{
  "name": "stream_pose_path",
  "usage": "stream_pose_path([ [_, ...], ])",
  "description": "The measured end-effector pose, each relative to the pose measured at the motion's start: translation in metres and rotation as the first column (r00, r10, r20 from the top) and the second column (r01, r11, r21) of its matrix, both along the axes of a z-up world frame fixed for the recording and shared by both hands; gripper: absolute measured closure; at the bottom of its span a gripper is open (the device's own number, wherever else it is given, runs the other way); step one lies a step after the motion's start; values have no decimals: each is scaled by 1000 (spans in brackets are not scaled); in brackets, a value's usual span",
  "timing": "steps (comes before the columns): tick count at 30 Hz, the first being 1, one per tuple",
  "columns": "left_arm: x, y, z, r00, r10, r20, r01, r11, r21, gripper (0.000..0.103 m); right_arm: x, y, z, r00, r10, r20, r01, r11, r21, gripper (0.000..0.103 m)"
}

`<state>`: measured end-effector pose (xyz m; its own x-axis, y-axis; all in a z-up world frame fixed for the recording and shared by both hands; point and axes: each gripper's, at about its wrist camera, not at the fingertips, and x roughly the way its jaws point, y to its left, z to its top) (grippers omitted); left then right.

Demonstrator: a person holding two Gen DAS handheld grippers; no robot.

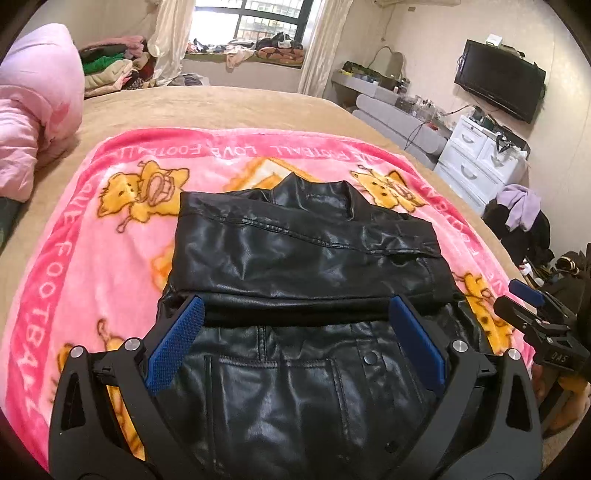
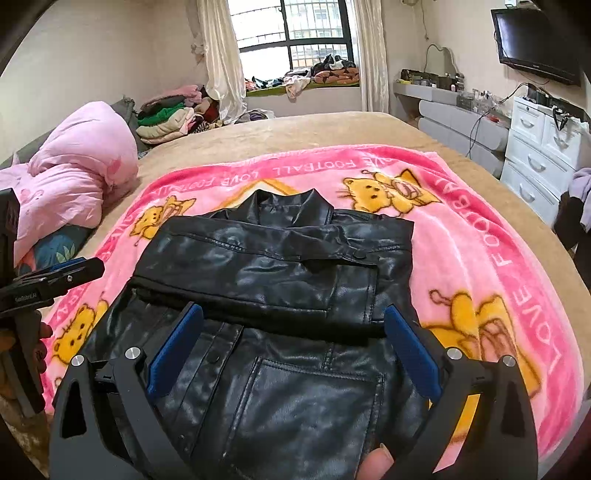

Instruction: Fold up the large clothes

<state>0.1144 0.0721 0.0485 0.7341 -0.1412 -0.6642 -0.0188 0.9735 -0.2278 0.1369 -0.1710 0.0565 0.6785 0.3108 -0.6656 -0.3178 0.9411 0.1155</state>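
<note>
**Black leather jacket half-folded on a pink blanket, two open grippers over its hem**

A black leather jacket (image 1: 306, 251) lies flat on a pink cartoon-cat blanket (image 1: 92, 236) spread over a tan-covered bed (image 1: 229, 107). Its long axis runs away from the cameras: collar at the far end, toward the window (image 2: 291, 33), hem at the near end. Sleeves are folded across the chest, forming a horizontal band w/ a snap cuff on the right. Below that band the front shows a pocket and snap buttons.

Left gripper (image 1: 295, 332) hangs just above the lower front of the jacket, pointing toward the collar, tilted down. Its blue pads are spread wide, nothing between them but the jacket surface underneath; can't tell if the tips touch the leather. Right gripper (image 2: 293, 339) sits in the same pose beside it, tongs also spread wide and empty. A fingertip shows at the bottom edge of the right wrist view (the person's hand on the handle).

Each gripper appears at the edge of the other's view, so they're side by side, near but apart.

Further out: a bunched pink quilt (image 2: 74, 173) at the bed's left, a pile of clothes (image 2: 173, 118) behind it, white drawers (image 1: 480, 155) and a wall TV (image 1: 498, 81) on the right.
</note>
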Motion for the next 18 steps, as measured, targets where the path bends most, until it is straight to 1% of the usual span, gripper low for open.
stream_pose_path([
  [8,-22,-1,1,1000,16,-5,-15,1000,17,9,-23,-9,10,1000,12,22,-12,1000,-2,5],
  [18,-53,7,-3,998,56,-24,-55,998,34,9,-44,-19,10,1000,17,17,-17,1000,10,5],
])
